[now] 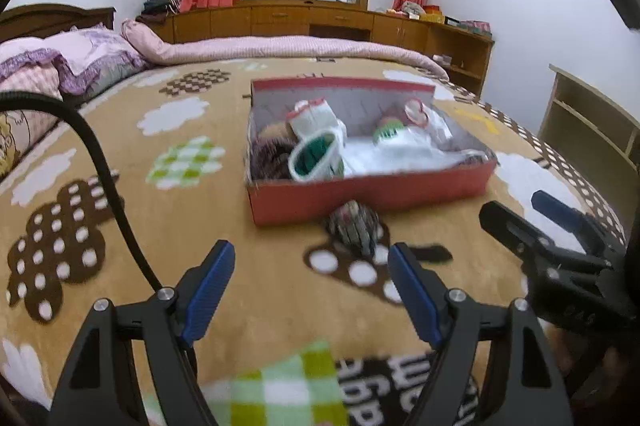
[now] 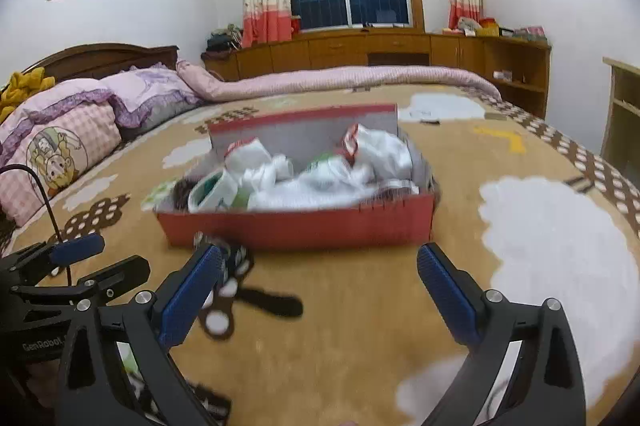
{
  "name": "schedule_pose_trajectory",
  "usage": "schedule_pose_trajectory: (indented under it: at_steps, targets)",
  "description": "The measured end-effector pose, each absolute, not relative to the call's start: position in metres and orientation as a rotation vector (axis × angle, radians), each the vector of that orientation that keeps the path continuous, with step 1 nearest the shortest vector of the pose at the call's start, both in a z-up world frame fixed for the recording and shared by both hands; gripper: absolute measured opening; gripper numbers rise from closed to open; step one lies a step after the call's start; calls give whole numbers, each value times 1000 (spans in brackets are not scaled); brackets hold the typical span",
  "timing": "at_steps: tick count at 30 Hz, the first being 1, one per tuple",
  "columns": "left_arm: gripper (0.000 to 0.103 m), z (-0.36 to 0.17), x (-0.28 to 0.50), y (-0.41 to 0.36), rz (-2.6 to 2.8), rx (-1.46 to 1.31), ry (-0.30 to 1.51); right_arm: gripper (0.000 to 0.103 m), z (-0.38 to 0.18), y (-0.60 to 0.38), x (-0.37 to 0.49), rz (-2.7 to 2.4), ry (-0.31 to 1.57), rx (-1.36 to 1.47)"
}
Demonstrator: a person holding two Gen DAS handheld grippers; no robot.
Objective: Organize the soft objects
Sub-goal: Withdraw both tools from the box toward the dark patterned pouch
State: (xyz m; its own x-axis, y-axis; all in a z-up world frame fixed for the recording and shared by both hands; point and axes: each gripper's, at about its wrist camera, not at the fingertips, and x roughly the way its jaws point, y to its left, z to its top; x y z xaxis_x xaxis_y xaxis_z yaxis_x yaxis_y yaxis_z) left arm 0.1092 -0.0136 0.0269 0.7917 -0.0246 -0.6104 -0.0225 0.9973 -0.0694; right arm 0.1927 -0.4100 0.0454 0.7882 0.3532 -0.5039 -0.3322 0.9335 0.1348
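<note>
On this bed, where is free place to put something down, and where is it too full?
Free: the blanket between the red box and the open right gripper, and the white cloud patch right of the box. Also left of the box, toward the pillows. Crowded: inside the box, and at its front where the rolled sock lies.

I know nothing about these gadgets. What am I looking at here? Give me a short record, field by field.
Place: a bedroom, on a bed with a tan patterned blanket
Container: a red box lying open on the blanket
In the box: rolled socks, white ones and dark ones, crowded together
Outside the box: one dark rolled sock on the blanket, just in front of the box
Left tongs: open, holding nothing, aimed toward the loose sock
Right tongs: open, holding nothing
Job status: the loose sock is not yet in the box
</note>
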Motion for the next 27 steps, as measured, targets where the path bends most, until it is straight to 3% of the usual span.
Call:
schedule_pose_trajectory:
  at_steps: [18, 23, 27]
  targets:
    - [82, 1, 87, -7, 27, -123, 732, 100, 29, -418, 165, 355, 626, 23]
    - [83, -26, 107, -1, 34, -143, 846, 103, -9, -402, 189, 360, 869, -54]
    - [84, -29, 106, -8, 53, -82, 827, 103, -9, -390, 184, 341, 847, -154]
